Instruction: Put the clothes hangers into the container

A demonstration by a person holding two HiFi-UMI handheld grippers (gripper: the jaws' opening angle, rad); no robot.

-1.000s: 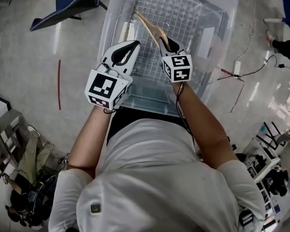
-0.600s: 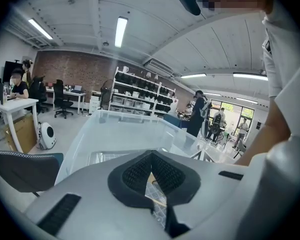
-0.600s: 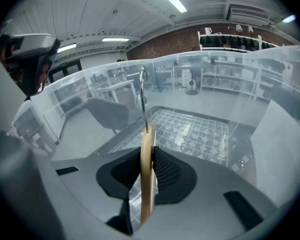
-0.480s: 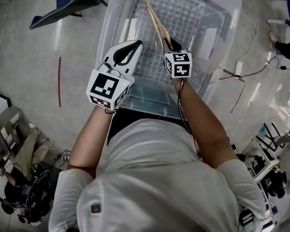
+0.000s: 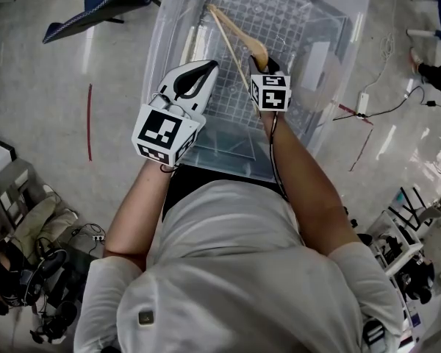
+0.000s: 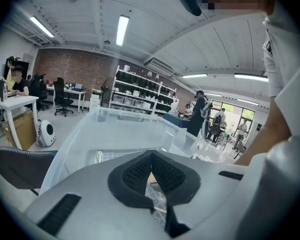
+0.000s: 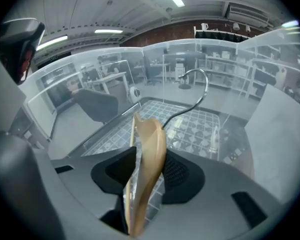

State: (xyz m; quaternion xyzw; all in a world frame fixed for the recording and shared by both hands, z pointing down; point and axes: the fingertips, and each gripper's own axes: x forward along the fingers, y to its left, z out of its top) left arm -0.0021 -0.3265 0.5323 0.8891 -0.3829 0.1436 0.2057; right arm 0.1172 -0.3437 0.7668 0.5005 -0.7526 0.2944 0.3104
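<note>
A wooden clothes hanger (image 5: 234,37) with a metal hook (image 7: 200,79) stands on edge inside the clear plastic container (image 5: 169,43), above its grid-patterned bottom. The hanger's near end (image 7: 147,154) sits between the jaws of my right gripper (image 5: 262,62), which are opening, and a gap shows beside the left pad. My left gripper (image 5: 209,66) hovers over the container's near-left part. Its jaws are shut, tips touching, with nothing between them (image 6: 151,156).
A blue chair (image 5: 95,6) stands on the floor left of the container. Cables and a power strip (image 5: 364,101) lie to its right. Gear clutters the floor at lower left (image 5: 22,285) and lower right. Desks and shelving (image 6: 140,91) stand beyond the container.
The right gripper has moved a little farther over the container. Its jaws have spread, and the hanger's far end has swung left. The left gripper has stayed put.
</note>
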